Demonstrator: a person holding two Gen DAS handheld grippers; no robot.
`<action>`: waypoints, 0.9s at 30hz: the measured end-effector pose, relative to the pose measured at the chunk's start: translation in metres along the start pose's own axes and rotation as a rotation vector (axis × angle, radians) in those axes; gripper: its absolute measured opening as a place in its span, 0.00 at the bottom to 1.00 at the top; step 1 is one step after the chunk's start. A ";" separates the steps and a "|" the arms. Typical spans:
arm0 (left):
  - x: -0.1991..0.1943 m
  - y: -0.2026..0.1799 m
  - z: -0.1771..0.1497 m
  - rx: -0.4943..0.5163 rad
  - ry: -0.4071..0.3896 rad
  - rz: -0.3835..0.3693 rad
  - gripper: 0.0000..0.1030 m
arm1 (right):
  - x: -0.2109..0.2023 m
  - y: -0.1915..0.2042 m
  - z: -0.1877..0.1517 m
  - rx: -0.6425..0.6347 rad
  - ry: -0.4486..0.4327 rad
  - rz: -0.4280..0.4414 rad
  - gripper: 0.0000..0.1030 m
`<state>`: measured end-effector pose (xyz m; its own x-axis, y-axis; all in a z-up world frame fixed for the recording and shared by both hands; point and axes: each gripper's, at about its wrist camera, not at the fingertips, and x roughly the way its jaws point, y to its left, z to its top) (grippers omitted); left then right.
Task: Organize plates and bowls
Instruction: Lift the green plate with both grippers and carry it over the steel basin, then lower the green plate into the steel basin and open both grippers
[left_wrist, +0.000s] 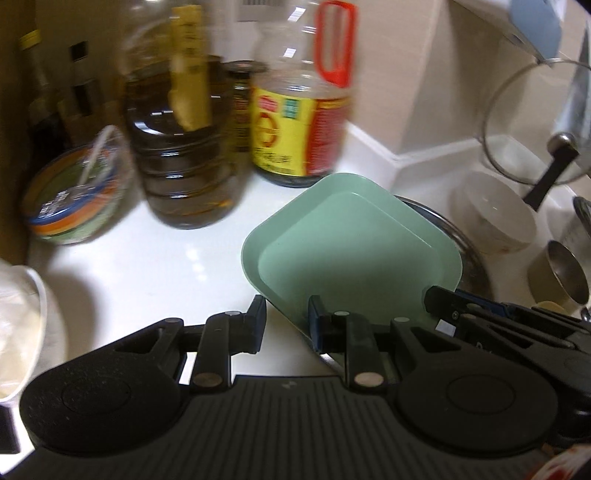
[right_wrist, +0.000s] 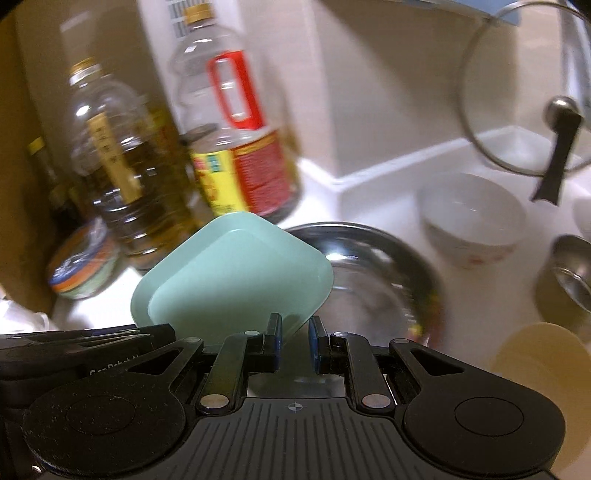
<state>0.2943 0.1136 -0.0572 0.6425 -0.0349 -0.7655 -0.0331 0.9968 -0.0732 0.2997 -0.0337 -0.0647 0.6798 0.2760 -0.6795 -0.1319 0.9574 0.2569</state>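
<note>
A pale green square plate hangs tilted above the white counter, held by both grippers. In the left wrist view, my left gripper is shut on the plate's near left edge, which runs between the blue pads. My right gripper is shut on the plate's near right corner. One of its fingers shows at the plate's right corner in the left wrist view. Behind and below the plate lies a round steel tray. A white bowl stands to the tray's right.
A large oil bottle, a red-handled sauce bottle and a round colourful tub crowd the back left. A glass lid leans at the back right. A steel cup and a pale yellow disc sit at the right.
</note>
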 end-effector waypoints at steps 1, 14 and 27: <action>0.003 -0.005 0.001 0.007 0.006 -0.008 0.21 | -0.001 -0.005 0.000 0.008 0.003 -0.011 0.14; 0.031 -0.032 0.002 0.051 0.068 -0.054 0.21 | 0.009 -0.041 -0.003 0.066 0.048 -0.081 0.14; 0.039 -0.027 0.004 0.060 0.078 -0.040 0.35 | 0.018 -0.043 -0.002 0.093 0.074 -0.064 0.25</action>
<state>0.3232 0.0860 -0.0822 0.5809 -0.0783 -0.8102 0.0391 0.9969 -0.0683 0.3160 -0.0701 -0.0893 0.6290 0.2236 -0.7446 -0.0203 0.9622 0.2718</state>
